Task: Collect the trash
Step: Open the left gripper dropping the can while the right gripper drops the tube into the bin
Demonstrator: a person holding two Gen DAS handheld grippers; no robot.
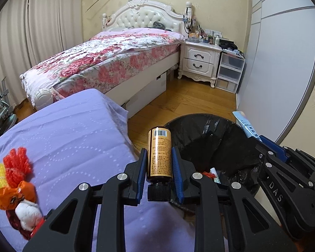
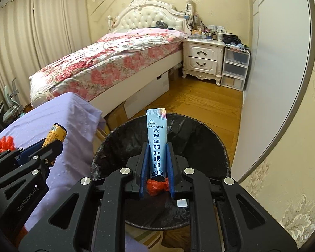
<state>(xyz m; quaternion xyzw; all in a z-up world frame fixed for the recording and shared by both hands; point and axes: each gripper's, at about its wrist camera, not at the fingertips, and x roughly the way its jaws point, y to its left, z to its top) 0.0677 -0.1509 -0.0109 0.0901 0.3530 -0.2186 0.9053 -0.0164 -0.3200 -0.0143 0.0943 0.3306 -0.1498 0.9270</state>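
The right tongs [image 2: 156,168] are closed on a long silver packet [image 2: 156,140]. The packet stands up between the two blue fingers [image 2: 144,168], with its long side running straight out along them and its free end pointing away from the hand. Right under it is the round trash bin [image 2: 219,147], lined with a black bag. Red crumpled scrap [image 2: 156,185] and a small white bit [image 2: 182,203] already lie in the bottom. So the packet hangs over the open mouth of the bin, and my guess is that it only needs letting go to fall in.

The left tongs [image 1: 159,170] are closed on a little brown bottle [image 1: 159,153]. Its black cap [image 1: 158,191] points back at the hand and its bottom points away. The bottle is not over the bin yet. It hangs at the right edge of the purple-covered tabletop [image 1: 63,138], just beside the bin [image 1: 231,142], which lies to its right. The left hand would need to move right to get it over the hole.

The right hand is the closer one, so its packet looks ready to go first. A stringy red and yellow toy [image 1: 16,174] lies on the tabletop near its left edge, well apart from both tongs.
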